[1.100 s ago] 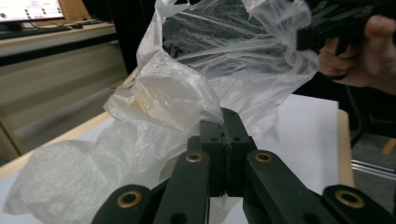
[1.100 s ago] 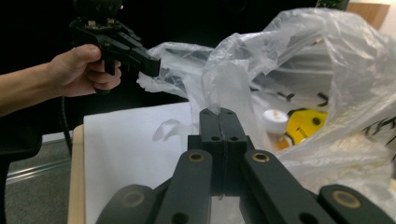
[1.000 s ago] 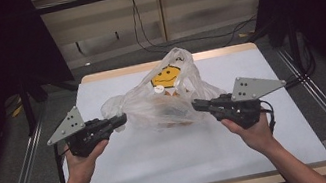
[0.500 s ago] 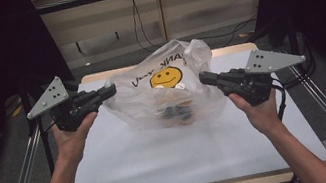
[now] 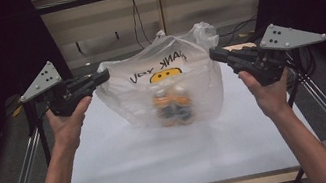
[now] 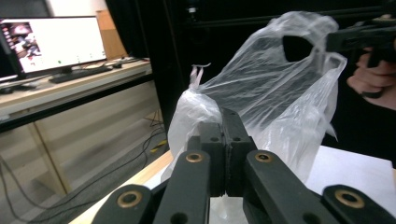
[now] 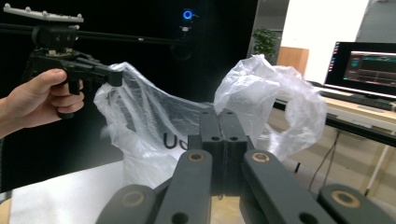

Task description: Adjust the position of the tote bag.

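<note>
bag [image 5: 165, 86] hangs above table [image 5: 174, 165] centre | left gripper [image 5: 103, 75] pinches left handle, right gripper [image 5: 214, 54] pinches right handle | pulled apart so the load [image 5: 173, 104] sags low

A clear plastic bag [image 5: 165, 88] with a smiley print hangs stretched between the left hand-held gripper [image 5: 103, 75] and right hand-held gripper [image 5: 214, 54]. Small orange-and-dark items [image 5: 172, 105] sag in its bottom.

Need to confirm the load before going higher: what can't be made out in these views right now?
- Items in the plastic bag: high view, blurred behind film; kind and count unclear.
- Bag lettering: high view, mirrored, creased.
- Left gripper hold: left gripper view, film hidden between shut jaws.
- Right gripper: right gripper view, same.
</note>
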